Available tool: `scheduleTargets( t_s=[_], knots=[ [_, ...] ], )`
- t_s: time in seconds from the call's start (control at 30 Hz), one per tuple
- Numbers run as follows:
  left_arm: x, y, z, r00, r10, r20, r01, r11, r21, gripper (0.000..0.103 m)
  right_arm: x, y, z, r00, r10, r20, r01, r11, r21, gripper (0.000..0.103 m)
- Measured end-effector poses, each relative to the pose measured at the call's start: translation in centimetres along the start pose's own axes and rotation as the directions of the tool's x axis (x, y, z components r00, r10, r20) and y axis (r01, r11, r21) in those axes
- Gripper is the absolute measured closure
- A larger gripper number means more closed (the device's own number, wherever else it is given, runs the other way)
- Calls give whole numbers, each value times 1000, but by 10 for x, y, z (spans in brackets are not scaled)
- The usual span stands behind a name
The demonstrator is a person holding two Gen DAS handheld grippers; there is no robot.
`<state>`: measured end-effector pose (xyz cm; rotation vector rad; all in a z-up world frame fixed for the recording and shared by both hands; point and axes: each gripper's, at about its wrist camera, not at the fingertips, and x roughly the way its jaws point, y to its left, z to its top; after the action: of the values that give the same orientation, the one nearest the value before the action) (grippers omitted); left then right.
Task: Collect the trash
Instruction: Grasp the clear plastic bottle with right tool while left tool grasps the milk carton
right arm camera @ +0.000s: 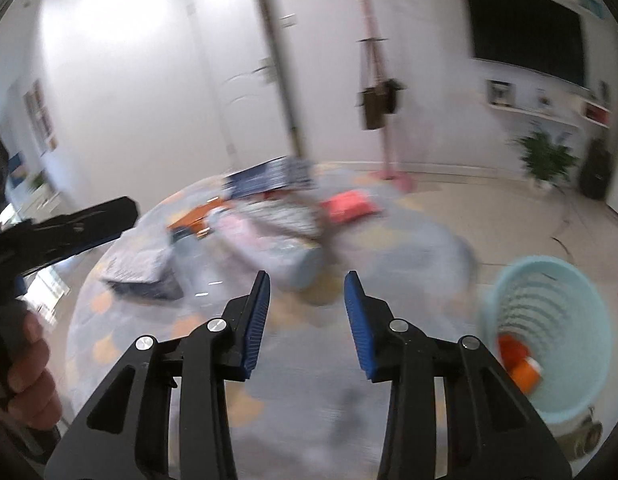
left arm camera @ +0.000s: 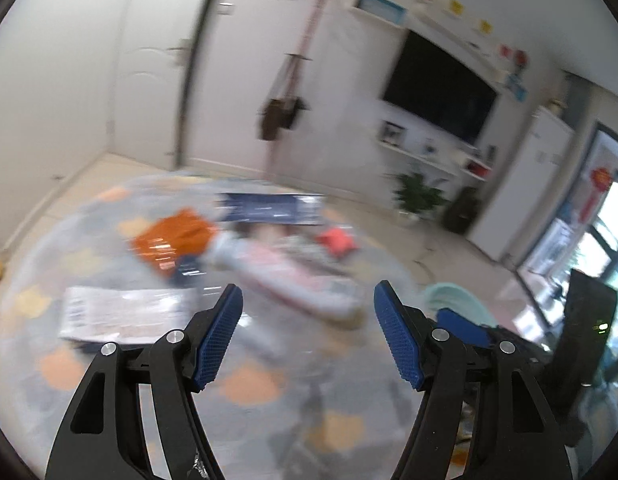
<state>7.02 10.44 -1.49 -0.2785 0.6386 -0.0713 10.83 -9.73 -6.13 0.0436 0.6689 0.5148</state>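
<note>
Living room w/ white walls and a TV (left arm camera: 441, 88); a round rug (left arm camera: 253, 388) lay under both grippers, views blurred. Left gripper (left arm camera: 309, 332) was spread wide, nothing between the pads. Right gripper (right arm camera: 307, 320) was spread too, narrower than the left, also empty. Trash lay ahead of both, well beyond the tips: an orange wrapper (left arm camera: 175, 238) ahead-left of the left gripper, a white packet (left arm camera: 121, 312) nearer and further left, a dark blue pack (left arm camera: 273, 208) farthest out, a red bit (left arm camera: 335, 240) ahead-right, plus a pale pink-grey bundle (left arm camera: 293, 276) just ahead of the tips. The bin (right arm camera: 549, 332) sat to the right of the right gripper, orange pieces (right arm camera: 521, 360) already inside. Judged: mid-task, btwn a drop and the next pick, approx. Next move calls for choosing one piece, prob. the nearest bundle, lowering the tips around it, then closing.
</note>
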Motion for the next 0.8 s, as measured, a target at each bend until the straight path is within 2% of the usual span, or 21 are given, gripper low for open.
scheduleTargets(
  t_s=[0.1, 0.17, 0.27, 0.33, 0.5, 0.57, 0.67, 0.8],
  knots=[
    [-7, 35, -8, 998, 63, -7, -64, 996, -55, 36, 23, 24, 2, 996, 68, -53, -70, 997, -35, 66],
    [-11, 53, -12, 995, 98, -17, -99, 991, -87, 36, 43, 42, 1, 990, 101, -98, -108, 991, -74, 57],
    [-13, 86, -22, 989, 137, -55, -144, 976, -161, 36, 70, 57, -1, 985, 94, -145, -111, 987, -114, 43],
    [-12, 100, -26, 987, 141, -78, -154, 967, -201, 36, 85, 65, -2, 983, 81, -167, -105, 985, -138, 40],
    [-4, 119, -32, 983, 132, -126, -162, 951, -263, 36, 115, 78, -2, 974, 51, -222, -96, 976, -196, 40],
    [-2, 125, -34, 983, 124, -137, -159, 945, -286, 36, 121, 79, -2, 967, 65, -246, -117, 973, -200, 48],
    [-1, 134, -41, 983, 113, -143, -153, 937, -315, 36, 116, 85, -5, 970, 73, -232, -128, 963, -235, 54],
    [-1, 146, -45, 982, 114, -149, -161, 922, -352, 36, 101, 93, -14, 966, 109, -234, -173, 946, -274, 57]
  ],
)
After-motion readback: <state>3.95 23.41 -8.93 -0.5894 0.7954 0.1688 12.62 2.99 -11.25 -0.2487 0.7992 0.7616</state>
